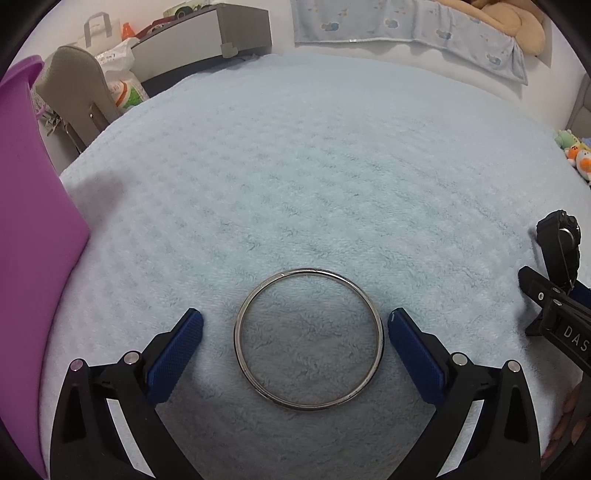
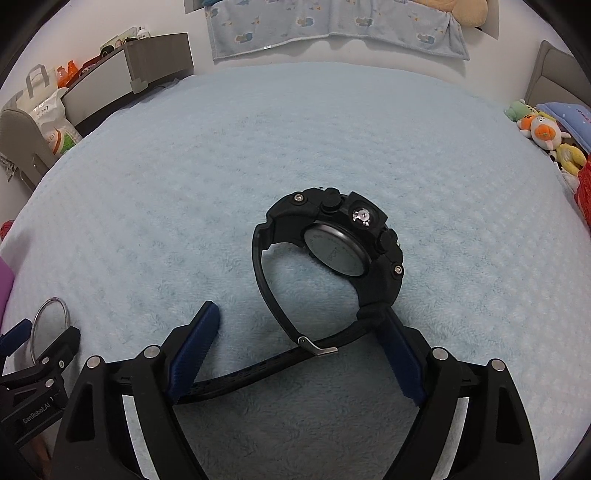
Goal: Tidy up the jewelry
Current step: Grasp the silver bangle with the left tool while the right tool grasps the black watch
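Note:
A silver bangle (image 1: 309, 339) lies flat on the light blue towel (image 1: 314, 177). My left gripper (image 1: 295, 319) is open, with a blue finger on each side of the bangle, not touching it. A black wristwatch (image 2: 332, 243) stands on its side on the towel (image 2: 258, 147), its strap trailing toward me. My right gripper (image 2: 303, 317) is open around the strap end; the right finger (image 2: 400, 350) lies next to the strap by the watch case. The bangle (image 2: 50, 328) and left gripper show at the left edge of the right wrist view. The watch (image 1: 559, 251) shows at the right edge of the left wrist view.
A purple container (image 1: 29, 229) stands at the towel's left edge. Beyond the towel are a grey box (image 1: 207, 40), a plastic bag (image 1: 118, 81), a hanging blue cloth (image 1: 406, 26) and plush toys (image 2: 543, 133).

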`<state>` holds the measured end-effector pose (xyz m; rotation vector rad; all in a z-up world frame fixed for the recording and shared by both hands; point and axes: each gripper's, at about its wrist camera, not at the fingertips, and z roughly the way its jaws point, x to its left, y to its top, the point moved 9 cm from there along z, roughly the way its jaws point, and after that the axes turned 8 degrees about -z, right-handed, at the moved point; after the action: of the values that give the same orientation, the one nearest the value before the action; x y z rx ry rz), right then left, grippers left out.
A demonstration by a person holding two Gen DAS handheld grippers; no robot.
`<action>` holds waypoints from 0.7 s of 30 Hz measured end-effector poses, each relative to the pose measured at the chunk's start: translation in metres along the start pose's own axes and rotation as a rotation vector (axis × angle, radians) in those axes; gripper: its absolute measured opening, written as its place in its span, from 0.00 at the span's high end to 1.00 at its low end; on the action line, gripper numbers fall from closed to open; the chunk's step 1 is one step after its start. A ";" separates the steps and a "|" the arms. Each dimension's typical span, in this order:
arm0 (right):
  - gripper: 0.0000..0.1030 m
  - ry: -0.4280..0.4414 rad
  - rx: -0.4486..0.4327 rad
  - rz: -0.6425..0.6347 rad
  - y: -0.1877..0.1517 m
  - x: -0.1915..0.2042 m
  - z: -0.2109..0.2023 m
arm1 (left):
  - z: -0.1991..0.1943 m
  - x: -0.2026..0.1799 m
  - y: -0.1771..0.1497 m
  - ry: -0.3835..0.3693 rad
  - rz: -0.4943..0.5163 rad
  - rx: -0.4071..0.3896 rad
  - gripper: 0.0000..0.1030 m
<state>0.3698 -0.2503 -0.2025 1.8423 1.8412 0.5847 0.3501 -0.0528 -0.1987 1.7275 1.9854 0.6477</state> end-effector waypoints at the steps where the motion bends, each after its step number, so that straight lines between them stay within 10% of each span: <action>1: 0.21 0.001 0.000 0.001 -0.002 0.000 -0.001 | 0.000 0.001 0.000 -0.001 -0.001 0.001 0.06; 9: 0.30 0.008 0.010 -0.001 0.001 -0.001 -0.005 | -0.008 -0.008 0.001 -0.043 0.047 -0.018 0.32; 13: 0.49 -0.005 0.007 0.010 0.001 -0.006 -0.011 | -0.011 -0.008 0.000 -0.049 0.041 -0.015 0.32; 21: 0.52 0.042 -0.009 0.019 -0.009 -0.005 -0.027 | -0.024 -0.001 -0.007 -0.072 0.023 -0.008 0.32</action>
<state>0.3467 -0.2551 -0.1858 1.8568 1.8472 0.6415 0.3303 -0.0558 -0.1834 1.7470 1.9144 0.5925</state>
